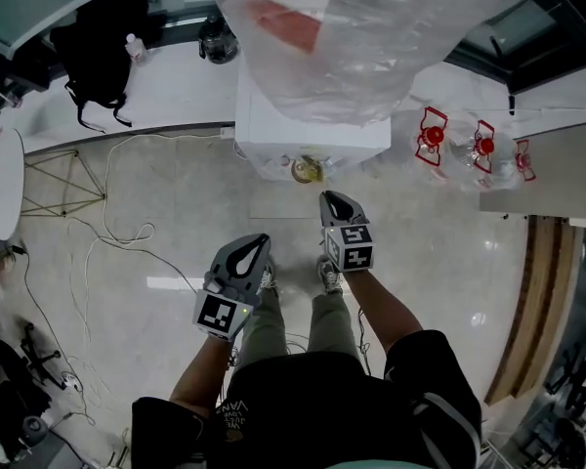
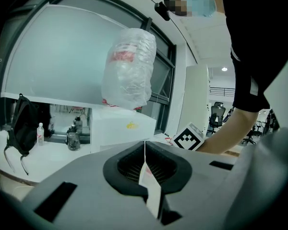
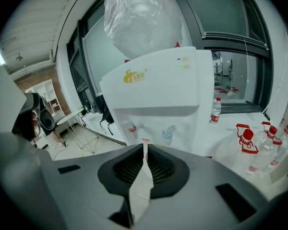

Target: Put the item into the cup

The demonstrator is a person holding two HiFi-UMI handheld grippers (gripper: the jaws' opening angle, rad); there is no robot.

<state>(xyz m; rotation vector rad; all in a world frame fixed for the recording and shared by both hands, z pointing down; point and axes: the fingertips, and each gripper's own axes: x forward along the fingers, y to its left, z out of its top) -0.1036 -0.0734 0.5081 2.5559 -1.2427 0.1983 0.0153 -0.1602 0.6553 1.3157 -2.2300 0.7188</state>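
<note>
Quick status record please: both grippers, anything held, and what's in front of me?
left gripper: jaws together, empty
right gripper: jaws together, empty
ahead: white water dispenser, big bottle on top
under taps: round yellowish thing, maybe the cup, cannot tell
right of dispenser: spare water jugs, red handles

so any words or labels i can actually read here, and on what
"VAN", partly seen, in white print on the person's shorts.
Yellow logo on the water dispenser: too blurred to read.
Red label on the jug on top of it: unreadable.
Label on the small bottle: too small to read.
</note>
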